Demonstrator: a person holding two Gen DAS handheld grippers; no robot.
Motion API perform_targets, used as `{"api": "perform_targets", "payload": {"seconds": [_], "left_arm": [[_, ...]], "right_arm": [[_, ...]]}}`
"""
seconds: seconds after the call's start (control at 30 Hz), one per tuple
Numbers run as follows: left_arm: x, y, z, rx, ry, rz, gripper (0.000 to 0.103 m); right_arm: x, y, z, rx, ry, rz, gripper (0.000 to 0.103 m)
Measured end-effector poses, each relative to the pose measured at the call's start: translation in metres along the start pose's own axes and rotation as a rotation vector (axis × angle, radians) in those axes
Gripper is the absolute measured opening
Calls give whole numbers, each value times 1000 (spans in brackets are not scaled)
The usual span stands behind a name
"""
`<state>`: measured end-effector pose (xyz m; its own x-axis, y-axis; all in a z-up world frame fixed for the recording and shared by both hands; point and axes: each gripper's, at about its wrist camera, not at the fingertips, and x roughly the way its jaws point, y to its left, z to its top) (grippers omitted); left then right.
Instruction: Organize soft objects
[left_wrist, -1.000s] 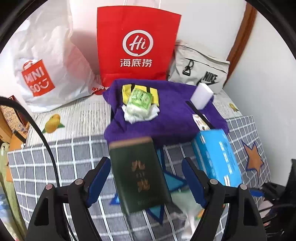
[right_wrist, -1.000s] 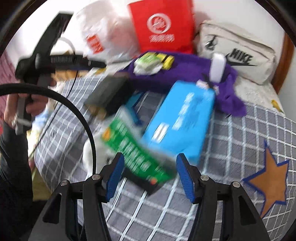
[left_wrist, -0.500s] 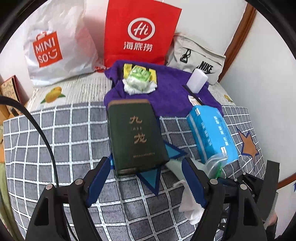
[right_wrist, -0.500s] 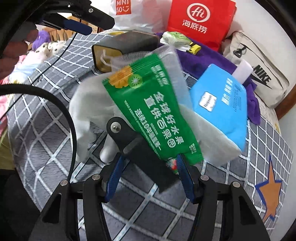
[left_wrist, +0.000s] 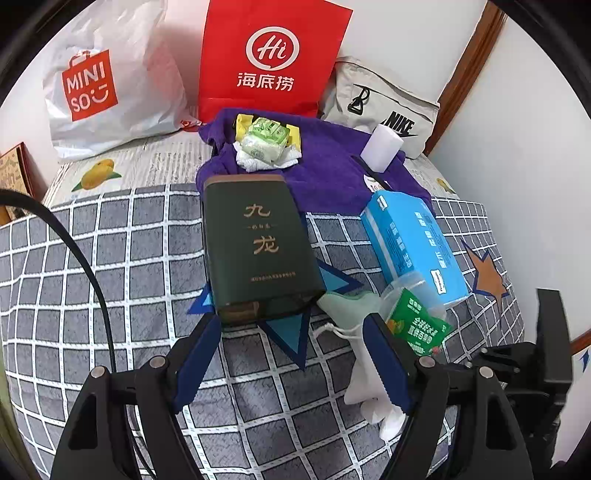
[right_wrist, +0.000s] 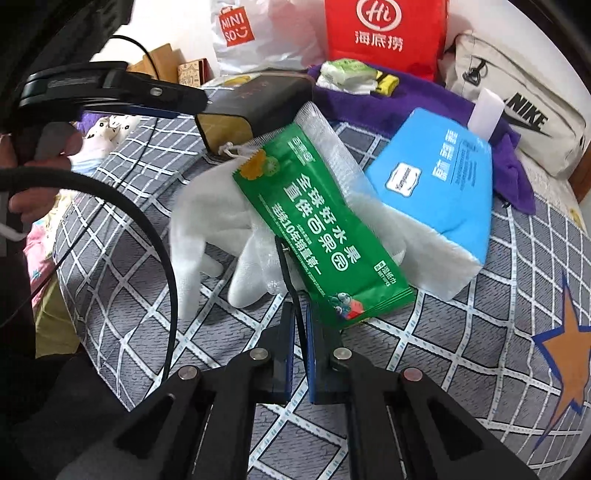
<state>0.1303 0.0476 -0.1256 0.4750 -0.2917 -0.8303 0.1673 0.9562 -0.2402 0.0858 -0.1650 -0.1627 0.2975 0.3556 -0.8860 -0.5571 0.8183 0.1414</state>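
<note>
A green wet-wipe pack (right_wrist: 317, 236) lies on white gloves (right_wrist: 210, 221) and a mesh pouch on the checked bedcover; it also shows in the left wrist view (left_wrist: 417, 325). My right gripper (right_wrist: 300, 295) is shut on the clear plastic edge of the green pack. My left gripper (left_wrist: 291, 354) is open and empty, its fingers just short of a dark green box (left_wrist: 255, 243). A blue tissue pack (left_wrist: 413, 243) lies to the right, also in the right wrist view (right_wrist: 439, 173). A purple towel (left_wrist: 325, 166) behind carries a small green tissue pack (left_wrist: 266, 140) and a white sponge (left_wrist: 382, 151).
A white Miniso bag (left_wrist: 99, 85), a red paper bag (left_wrist: 269, 59) and a beige Nike bag (left_wrist: 384, 107) stand against the far wall. The bed edge and a wooden door frame (left_wrist: 465, 66) are at right. Boxes (right_wrist: 177, 62) stand to the left of the bed.
My right gripper has closed from wide open onto the green pack's edge. The left gripper has pulled back and settled in front of the dark green box.
</note>
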Motion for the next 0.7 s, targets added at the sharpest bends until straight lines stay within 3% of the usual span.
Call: {"api": "perform_targets", "payload": {"seconds": [0.13,0.33,0.6,0.7], "left_arm": [[1,-3,-6,11,13,-14,78],[3,-25,-27,100,42,-61,78],[28,-49,-43,140,97,-83,77],[41,-49,-43,135,107,-85,59]], "right_arm": [[15,-2,2,23,19,24,6],[-9,-8,-5,60,-43,60,3],[-32,-27,-17,150,-82,16,3],[-36,-37,-21,191,-84,11,3]]}}
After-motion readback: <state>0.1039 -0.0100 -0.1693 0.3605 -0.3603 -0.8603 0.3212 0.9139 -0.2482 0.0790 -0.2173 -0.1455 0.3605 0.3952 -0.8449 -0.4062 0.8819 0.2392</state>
